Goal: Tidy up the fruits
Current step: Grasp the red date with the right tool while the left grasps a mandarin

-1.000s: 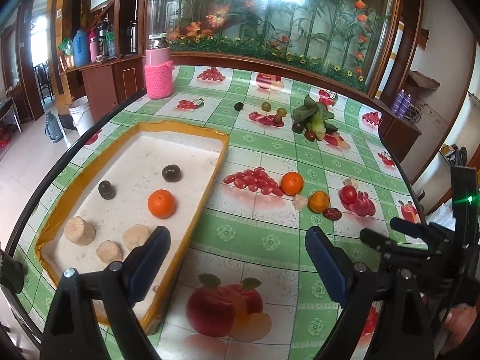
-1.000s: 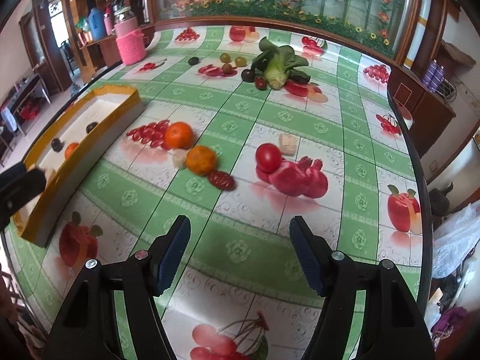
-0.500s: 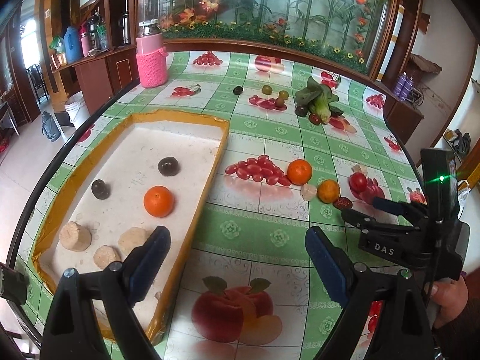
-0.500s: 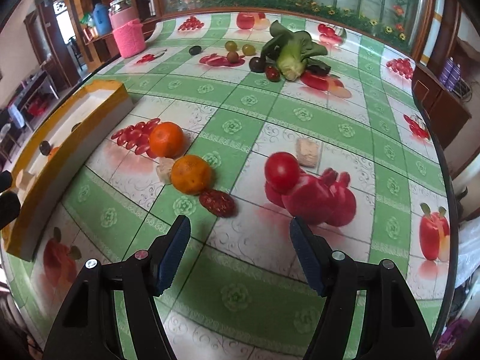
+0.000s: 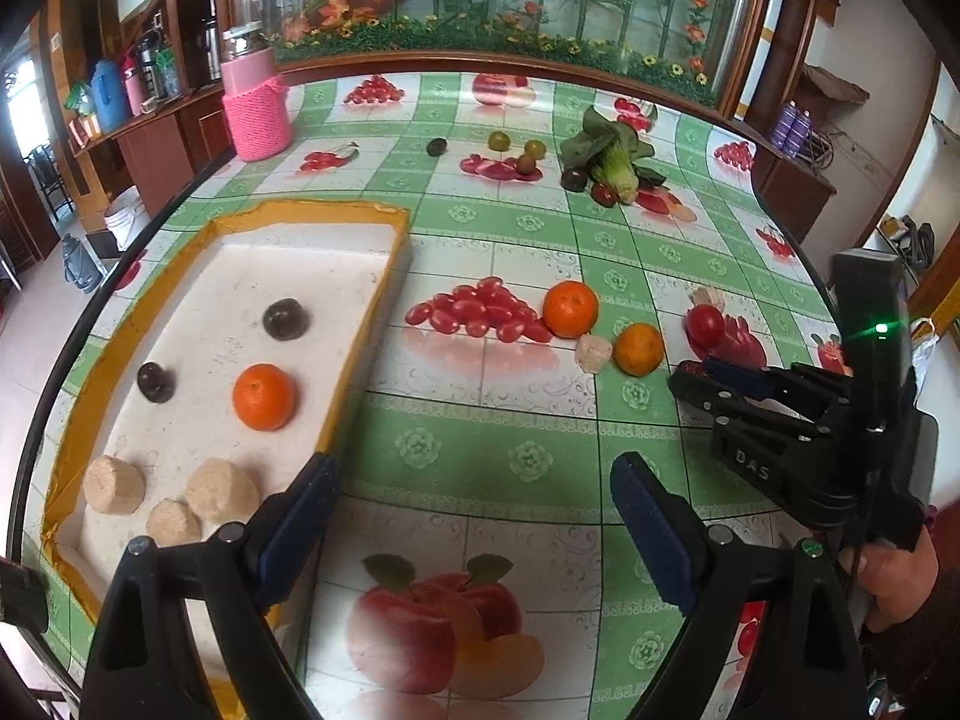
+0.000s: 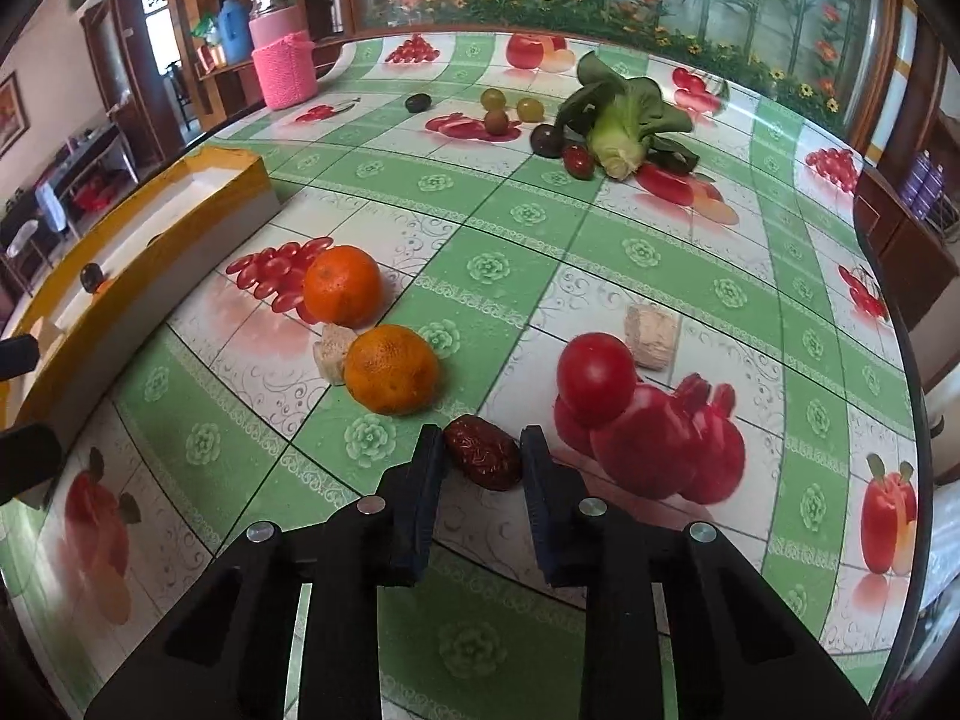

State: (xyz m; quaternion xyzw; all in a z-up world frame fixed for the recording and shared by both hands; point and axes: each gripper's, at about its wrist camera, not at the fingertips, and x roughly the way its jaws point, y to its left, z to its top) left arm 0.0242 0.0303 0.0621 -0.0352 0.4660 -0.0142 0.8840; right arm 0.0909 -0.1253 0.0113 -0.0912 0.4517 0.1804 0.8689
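A wrinkled red date (image 6: 485, 459) lies on the fruit-print tablecloth, and my right gripper (image 6: 482, 443) is shut on it, a pad pressing each side. Just beyond it are two oranges (image 6: 391, 369) (image 6: 342, 285), a beige chunk (image 6: 331, 351) and a red tomato (image 6: 595, 378). In the left wrist view my left gripper (image 5: 474, 471) stands open and empty above the cloth, beside the right wall of the yellow-rimmed white tray (image 5: 366, 354). The tray holds an orange (image 5: 264, 396), two dark plums (image 5: 286, 319) and three beige lumps (image 5: 222, 489). The right gripper (image 5: 690, 381) shows at that view's right.
A leafy green vegetable (image 6: 624, 120), small green fruits (image 6: 493, 99), a dark plum (image 6: 547, 139) and a pink-sleeved jar (image 6: 283, 69) stand at the far side. Another beige chunk (image 6: 651, 336) lies behind the tomato. The table's rounded edge (image 6: 900, 324) runs close on the right.
My right gripper came down and forward to the red date and shut on it; earlier its jaws stood wide apart. The left gripper drifted a little lower, still open.
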